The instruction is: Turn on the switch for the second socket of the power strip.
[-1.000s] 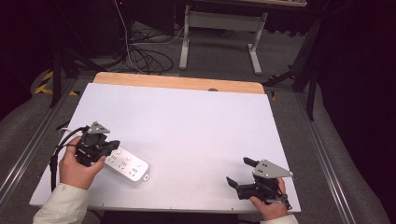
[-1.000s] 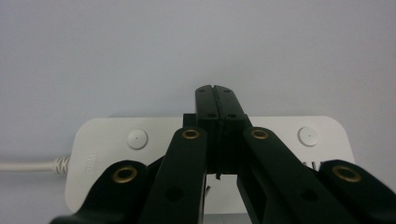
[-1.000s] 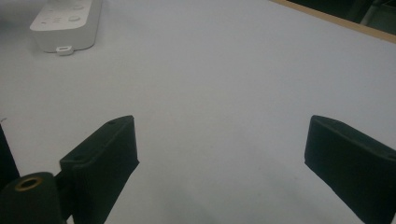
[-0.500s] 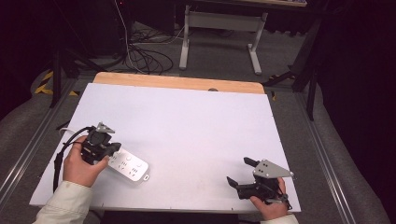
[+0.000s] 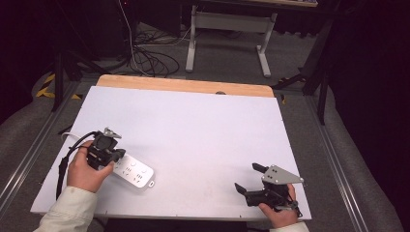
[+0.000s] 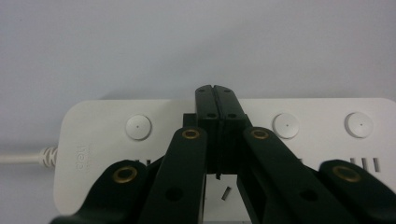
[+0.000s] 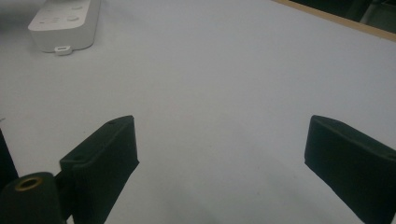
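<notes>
A white power strip [image 5: 134, 171] with round buttons lies flat near the table's front left, its cord leading off to the left. My left gripper [image 5: 114, 162] points down onto the strip's left part. In the left gripper view its jaws stand shut together, tips [image 6: 215, 93] over the power strip [image 6: 322, 140] between two buttons, with nothing between them. My right gripper [image 5: 245, 177] rests at the front right, open and holding nothing. The right gripper view has its gripper [image 7: 222, 140] with jaws wide apart over bare table and the power strip [image 7: 65, 18] far off.
The white tabletop [image 5: 193, 125] ends in a wooden strip [image 5: 183, 86] at the far edge. Beyond it on the floor lie black cables [image 5: 145, 58] and the legs of a grey stand [image 5: 227, 29]. Metal rails run along both table sides.
My left gripper has shifted slightly to the right over the power strip. The right gripper has kept still.
</notes>
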Demonstrator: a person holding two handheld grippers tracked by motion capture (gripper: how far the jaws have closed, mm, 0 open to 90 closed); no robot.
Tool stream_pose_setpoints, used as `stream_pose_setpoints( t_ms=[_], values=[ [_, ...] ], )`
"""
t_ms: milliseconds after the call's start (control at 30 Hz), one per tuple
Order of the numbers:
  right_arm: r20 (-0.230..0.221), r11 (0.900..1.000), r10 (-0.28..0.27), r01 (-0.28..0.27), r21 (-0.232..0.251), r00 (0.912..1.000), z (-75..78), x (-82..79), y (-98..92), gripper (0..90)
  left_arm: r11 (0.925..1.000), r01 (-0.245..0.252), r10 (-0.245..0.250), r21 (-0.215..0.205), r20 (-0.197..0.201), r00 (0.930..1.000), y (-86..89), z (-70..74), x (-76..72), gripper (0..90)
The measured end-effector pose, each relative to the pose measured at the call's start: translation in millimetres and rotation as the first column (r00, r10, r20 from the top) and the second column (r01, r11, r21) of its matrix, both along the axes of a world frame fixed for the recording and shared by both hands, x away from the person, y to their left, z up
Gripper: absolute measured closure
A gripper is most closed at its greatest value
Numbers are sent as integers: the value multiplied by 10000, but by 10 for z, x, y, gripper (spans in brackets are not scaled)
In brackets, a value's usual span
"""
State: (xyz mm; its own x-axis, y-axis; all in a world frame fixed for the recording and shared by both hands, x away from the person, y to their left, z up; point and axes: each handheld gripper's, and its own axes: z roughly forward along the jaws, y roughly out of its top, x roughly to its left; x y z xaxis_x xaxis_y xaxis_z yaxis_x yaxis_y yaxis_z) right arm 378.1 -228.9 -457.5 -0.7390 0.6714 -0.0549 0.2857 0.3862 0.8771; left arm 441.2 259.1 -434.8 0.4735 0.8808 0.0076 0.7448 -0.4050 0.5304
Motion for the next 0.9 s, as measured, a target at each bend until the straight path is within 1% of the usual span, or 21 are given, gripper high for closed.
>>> stream_pose_setpoints(
  t_ms=[267, 567, 700, 733, 833, 900],
  values=[
    [-2, 10000, 4, -4, -5, 10000, 0, 0, 1, 98, 10000, 53, -52, 81, -145, 9999, -7, -23, 12, 900],
    [7, 10000, 2, -2, -19, 10000, 0, 0, 1, 98, 10000, 38, -37, 80, -55, 10000, -2, -33, 10, 900],
    [29, 10000, -37, 37, 11, 10000, 5, -5, -6, 98, 10000, -39, 39, 15, 15, 10000, 0, -42, 1, 900],
    [31, 10000, -39, 39, 11, 10000, 5, -5, -7, 98, 9999, -99, 99, -50, -35, 9999, -1, -43, -5, 900],
    [29, 10000, -21, 21, -5, 10000, 5, -6, -4, 98, 9999, -57, 56, -144, -14, 10000, 15, -50, 1, 900],
    [33, 10000, -8, 8, -3, 10000, 5, -7, -2, 98, 9997, -114, 114, -212, 1, 9999, 23, -56, -1, 900]
  ],
)
